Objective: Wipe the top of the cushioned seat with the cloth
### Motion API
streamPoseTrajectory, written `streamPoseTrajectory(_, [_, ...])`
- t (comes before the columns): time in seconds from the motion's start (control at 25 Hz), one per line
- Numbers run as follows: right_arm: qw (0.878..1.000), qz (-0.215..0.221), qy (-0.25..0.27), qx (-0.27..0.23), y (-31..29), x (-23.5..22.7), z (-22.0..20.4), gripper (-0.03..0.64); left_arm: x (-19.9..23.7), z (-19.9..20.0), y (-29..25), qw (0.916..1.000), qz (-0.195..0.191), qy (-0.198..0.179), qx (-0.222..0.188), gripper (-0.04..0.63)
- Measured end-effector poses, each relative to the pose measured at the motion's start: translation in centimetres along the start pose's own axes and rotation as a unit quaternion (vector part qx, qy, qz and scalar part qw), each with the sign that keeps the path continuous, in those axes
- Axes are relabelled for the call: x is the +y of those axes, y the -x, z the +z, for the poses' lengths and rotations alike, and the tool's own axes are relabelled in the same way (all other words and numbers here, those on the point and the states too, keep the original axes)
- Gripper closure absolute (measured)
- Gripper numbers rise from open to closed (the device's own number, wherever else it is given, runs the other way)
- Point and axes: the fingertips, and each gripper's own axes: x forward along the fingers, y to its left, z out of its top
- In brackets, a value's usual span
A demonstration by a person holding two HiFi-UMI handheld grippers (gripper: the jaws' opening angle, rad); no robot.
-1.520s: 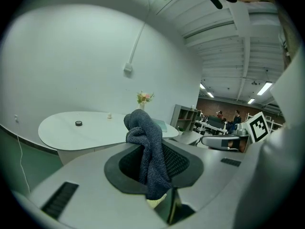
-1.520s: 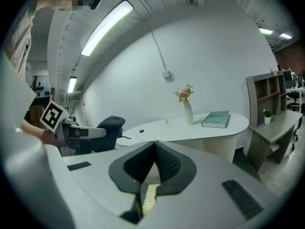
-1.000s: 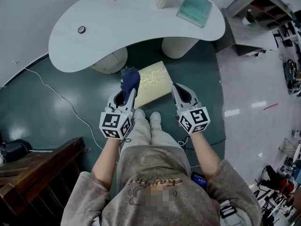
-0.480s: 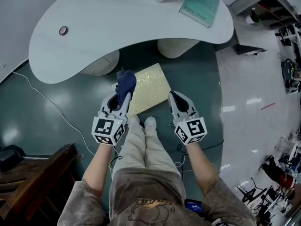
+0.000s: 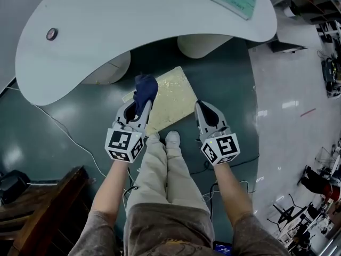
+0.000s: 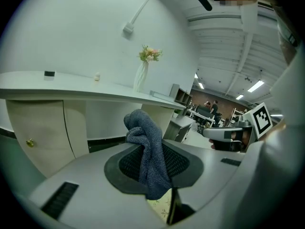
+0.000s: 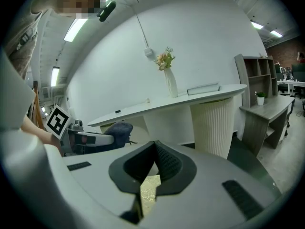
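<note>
The dark blue cloth (image 5: 145, 89) is clamped between the left gripper's (image 5: 139, 106) jaws, its bunched end sticking out past the tips over the near left corner of the pale yellow cushioned seat (image 5: 173, 95); whether it touches the seat is unclear. The seat sits on the green floor (image 5: 64, 116) by the white desk (image 5: 133, 20). The right gripper (image 5: 204, 111) hovers beside the seat's right edge, jaws closed on nothing.

Left tool (image 5: 141, 109) grips cloth (image 5: 145, 88); right tool (image 5: 200, 108) closed.
</note>
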Motion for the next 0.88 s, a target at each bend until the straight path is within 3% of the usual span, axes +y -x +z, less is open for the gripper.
streamPoseTrajectory(0.36, [1.0,-0.025,-0.012,-0.002,0.4,-1.9,-1.2,0.612,-0.2,-3.4,-2.9,0.9991,-0.023,-0.004,0.036,0.503])
streamPoseTrajectory(0.88, [0.998,-0.061,-0.031,0.001,2.4,-4.8,-3.2,0.612,0.4,-6.0,-9.3,0.9947,-0.045,-0.059,0.071,0.503])
